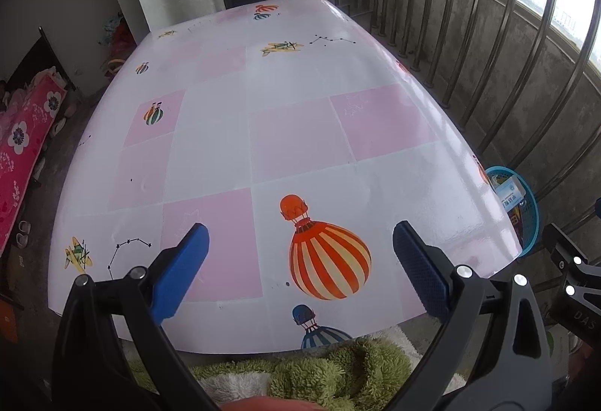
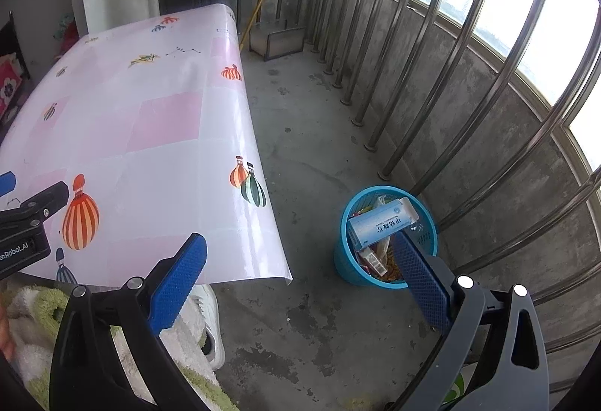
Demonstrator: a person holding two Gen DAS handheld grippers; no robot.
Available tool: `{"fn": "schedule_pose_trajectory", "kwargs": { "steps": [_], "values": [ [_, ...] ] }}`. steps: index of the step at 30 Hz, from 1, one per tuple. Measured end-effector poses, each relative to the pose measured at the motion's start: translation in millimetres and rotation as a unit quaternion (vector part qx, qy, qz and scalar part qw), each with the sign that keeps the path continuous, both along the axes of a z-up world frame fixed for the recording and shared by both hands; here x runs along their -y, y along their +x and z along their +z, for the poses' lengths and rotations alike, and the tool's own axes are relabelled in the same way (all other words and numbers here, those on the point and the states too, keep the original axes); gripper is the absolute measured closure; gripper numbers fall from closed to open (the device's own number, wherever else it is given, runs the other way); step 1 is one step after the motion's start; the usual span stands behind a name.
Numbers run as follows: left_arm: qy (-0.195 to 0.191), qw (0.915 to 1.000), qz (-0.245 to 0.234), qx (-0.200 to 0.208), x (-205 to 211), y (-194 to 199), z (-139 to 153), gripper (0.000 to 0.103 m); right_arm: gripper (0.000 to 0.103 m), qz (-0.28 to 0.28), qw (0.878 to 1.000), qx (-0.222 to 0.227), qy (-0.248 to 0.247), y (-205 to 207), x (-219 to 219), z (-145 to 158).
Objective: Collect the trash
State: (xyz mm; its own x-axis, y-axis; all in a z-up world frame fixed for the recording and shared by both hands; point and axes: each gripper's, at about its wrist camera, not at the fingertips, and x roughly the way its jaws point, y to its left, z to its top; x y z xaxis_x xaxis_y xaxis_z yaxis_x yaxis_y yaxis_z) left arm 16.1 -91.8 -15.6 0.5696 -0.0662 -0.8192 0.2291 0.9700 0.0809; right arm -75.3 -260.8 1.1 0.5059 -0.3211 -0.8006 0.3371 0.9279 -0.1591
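1. The table (image 1: 263, 133), under a glossy pink-and-white cloth printed with hot-air balloons and small planes, shows no loose trash on its top in either view. By that, the collecting looks close to done, or whatever remains lies out of sight.

2. The blue bin (image 2: 347, 260) stands on the concrete floor just beside the table's right edge, near the railing bars (image 2: 432, 73). It is full to the rim. A light, narrow basket like this could tip if a gripper knocks its rim.

3. The white-and-blue carton (image 2: 379, 221) lies slantwise across the top of the bin, its ends reaching the rim. It may slide out onto the floor if anything more is pushed in. It carries blue Chinese characters and a line of small print, too small to read with certainty. Smaller wrappers sit beneath it.

4. The right gripper (image 2: 296, 281) hangs over the floor between table and bin, its blue pads spread wide with nothing between them. Its right pad overlaps the bin's rim in view; whether it touches, I cannot tell.

5. The left gripper (image 1: 298, 266) hovers above the table's near edge, likewise spread and empty. Its body reads "enRobot.AI", cut off at the frame edge; the right gripper's shows "DAS".
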Motion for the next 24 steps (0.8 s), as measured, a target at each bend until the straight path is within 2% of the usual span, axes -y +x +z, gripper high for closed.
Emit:
{"fn": "schedule_pose_trajectory", "kwargs": {
  "steps": [24],
  "values": [
    [0.017, 0.9997, -0.016, -0.006, 10, -1, -5, 0.009, 0.007, -0.005, 1.000, -0.015, 0.011, -1, 6, -6]
  ]
}}
